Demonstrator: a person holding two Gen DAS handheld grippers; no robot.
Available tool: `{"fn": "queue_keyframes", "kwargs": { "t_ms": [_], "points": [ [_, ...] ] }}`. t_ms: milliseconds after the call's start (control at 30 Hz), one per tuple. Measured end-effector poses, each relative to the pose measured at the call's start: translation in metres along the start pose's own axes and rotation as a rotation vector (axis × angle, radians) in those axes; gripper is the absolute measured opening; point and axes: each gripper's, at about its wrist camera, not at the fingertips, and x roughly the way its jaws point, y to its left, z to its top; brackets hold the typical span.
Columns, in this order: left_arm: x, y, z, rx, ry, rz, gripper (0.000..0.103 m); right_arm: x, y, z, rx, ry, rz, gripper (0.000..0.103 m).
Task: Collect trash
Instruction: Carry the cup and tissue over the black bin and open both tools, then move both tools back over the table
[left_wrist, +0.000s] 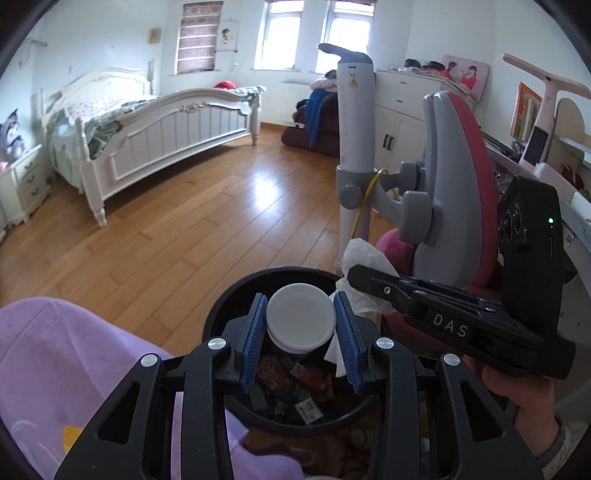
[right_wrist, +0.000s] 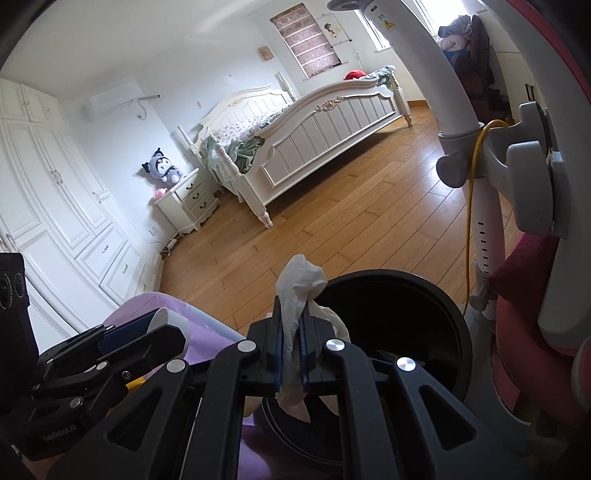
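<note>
My left gripper (left_wrist: 300, 332) is shut on a white-capped container (left_wrist: 300, 317) and holds it over the open black trash bin (left_wrist: 221, 314), which has wrappers and scraps inside. My right gripper (right_wrist: 291, 343) is shut on a crumpled white tissue (right_wrist: 301, 284) and holds it at the near rim of the same bin (right_wrist: 458, 332). In the left wrist view the right gripper (left_wrist: 354, 275) shows at the right of the bin with the tissue (left_wrist: 360, 254) in it. In the right wrist view the left gripper (right_wrist: 155, 325) shows at lower left with the container (right_wrist: 171, 319).
A red and grey chair (left_wrist: 458, 173) on a white post (left_wrist: 354, 122) stands right of the bin. A purple-clad leg (left_wrist: 74, 362) is at its left. A white bed (left_wrist: 166, 125), a nightstand (right_wrist: 188, 203) and a wardrobe (right_wrist: 55, 192) lie beyond the wood floor (left_wrist: 207, 221).
</note>
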Motion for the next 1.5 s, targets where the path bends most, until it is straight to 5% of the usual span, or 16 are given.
{"fn": "queue_keyframes", "kwargs": {
  "t_ms": [200, 267, 333, 367, 400, 900, 1233, 1500],
  "points": [
    [0.016, -0.008, 0.009, 0.031, 0.017, -0.013, 0.039, 0.001, -0.011, -0.001, 0.015, 0.013, -0.037, 0.012],
    [0.016, -0.011, 0.012, 0.03, 0.016, -0.006, 0.057, 0.002, -0.013, 0.0, 0.019, 0.025, -0.067, 0.016],
    [0.009, -0.012, 0.013, 0.029, -0.014, 0.021, 0.081, -0.002, -0.016, -0.001, 0.041, 0.021, -0.083, 0.043],
    [0.005, -0.013, 0.013, 0.032, -0.027, 0.032, 0.082, -0.006, -0.018, -0.002, 0.063, 0.003, -0.09, 0.067],
    [0.001, -0.013, 0.013, 0.034, -0.035, 0.038, 0.084, -0.01, -0.018, -0.003, 0.074, -0.011, -0.082, 0.073],
    [-0.106, 0.024, -0.012, -0.032, -0.15, 0.152, 0.095, -0.018, 0.053, -0.019, -0.02, 0.023, -0.006, 0.076],
    [-0.201, 0.124, -0.076, -0.263, -0.178, 0.288, 0.095, -0.002, 0.143, -0.042, -0.139, 0.132, 0.124, 0.076],
    [-0.249, 0.205, -0.139, -0.33, -0.075, 0.377, 0.095, 0.017, 0.186, -0.065, -0.194, 0.251, 0.191, 0.076]
  ]
}}
